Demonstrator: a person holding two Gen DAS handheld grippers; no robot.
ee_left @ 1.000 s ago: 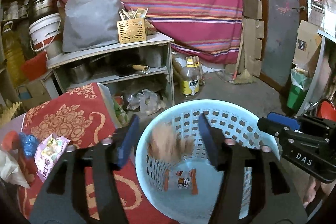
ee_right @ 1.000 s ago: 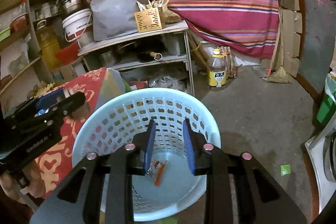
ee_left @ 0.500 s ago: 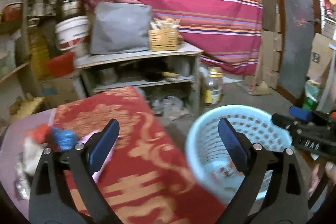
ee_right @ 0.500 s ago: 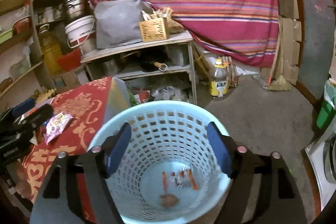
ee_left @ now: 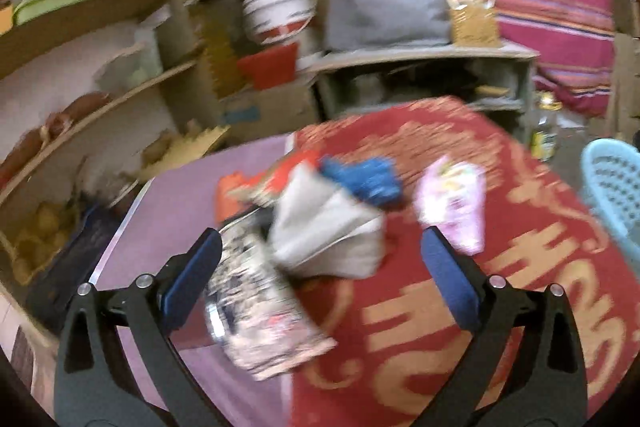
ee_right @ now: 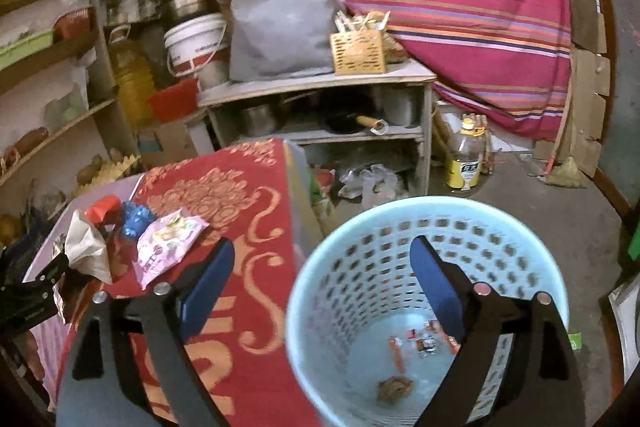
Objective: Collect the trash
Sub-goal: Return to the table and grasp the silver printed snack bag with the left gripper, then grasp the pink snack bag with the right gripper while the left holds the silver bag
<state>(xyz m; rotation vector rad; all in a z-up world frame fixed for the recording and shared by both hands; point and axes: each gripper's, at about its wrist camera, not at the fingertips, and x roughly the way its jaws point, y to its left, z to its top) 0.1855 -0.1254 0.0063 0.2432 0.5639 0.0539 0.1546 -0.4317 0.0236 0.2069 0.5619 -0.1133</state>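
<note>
Left claw (ee_left: 320, 253) wide open, empty, over trash pile on counter (ee_left: 480, 307). Right claw (ee_right: 322, 261) open, empty, at basket (ee_right: 400, 211). I'd pinch paper wad (ee_left: 324, 227) mid-fold: light, soft, crushable.

Left wrist view: motion-smeared throughout; we cannot read the print on the silver wrapper (ee_left: 262, 311). Blue basket (ee_left: 614, 195): cut by the right edge. Right wrist view: left gripper (ee_right: 28, 291) mostly out of frame.

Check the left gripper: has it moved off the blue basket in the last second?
Yes. The left gripper swung left: the blue basket now sits at its view's right edge, and the jaws, open, frame the grey wrapper on the table.
</note>
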